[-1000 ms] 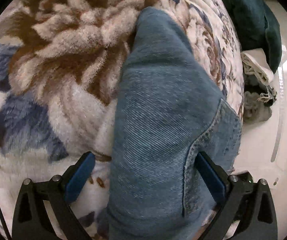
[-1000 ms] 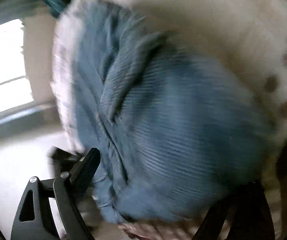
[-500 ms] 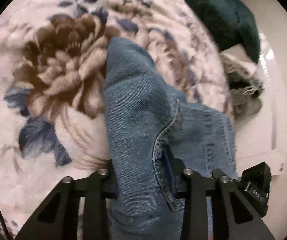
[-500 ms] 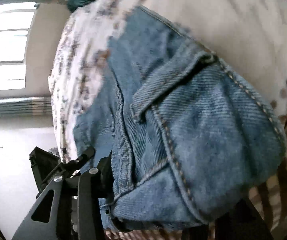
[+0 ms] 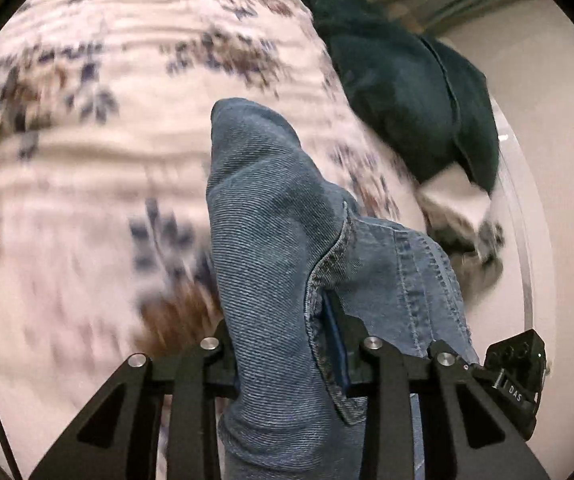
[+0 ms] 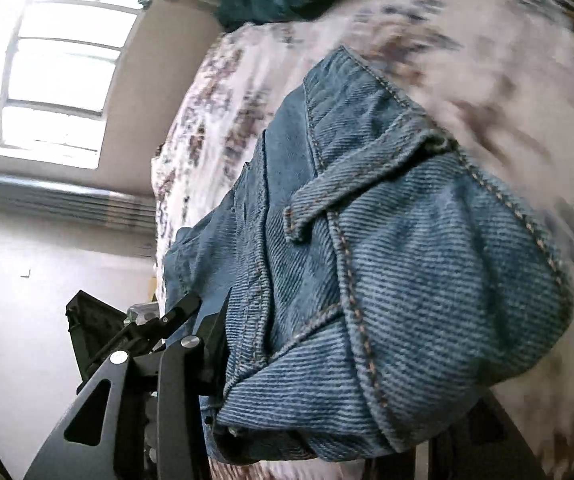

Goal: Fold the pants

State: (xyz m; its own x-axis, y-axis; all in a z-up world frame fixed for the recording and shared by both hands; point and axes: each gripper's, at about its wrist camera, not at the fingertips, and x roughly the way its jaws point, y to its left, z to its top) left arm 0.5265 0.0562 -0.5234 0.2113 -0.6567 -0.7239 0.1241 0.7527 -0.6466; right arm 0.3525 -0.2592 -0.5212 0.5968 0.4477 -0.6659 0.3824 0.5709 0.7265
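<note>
The blue denim pants [image 5: 279,248] hang bunched over a floral blanket [image 5: 95,152]. My left gripper [image 5: 283,344] is shut on a thick fold of the denim beside a stitched seam. In the right wrist view the pants' waistband with a belt loop [image 6: 387,248] fills the frame, and my right gripper [image 6: 327,384] is shut on that bunched waistband. Its right finger is hidden under the cloth. The other gripper's black body [image 6: 99,332] shows at lower left, close by.
A dark green garment [image 5: 415,92] and a pale frayed cloth [image 5: 463,232] lie at the blanket's right edge. Beyond the edge is pale floor [image 5: 559,160]. A bright window [image 6: 59,80] and wall are to the left in the right wrist view.
Both grippers went from open to shut on the denim. They have lifted it away from the blanket, and the two grippers have come close together.
</note>
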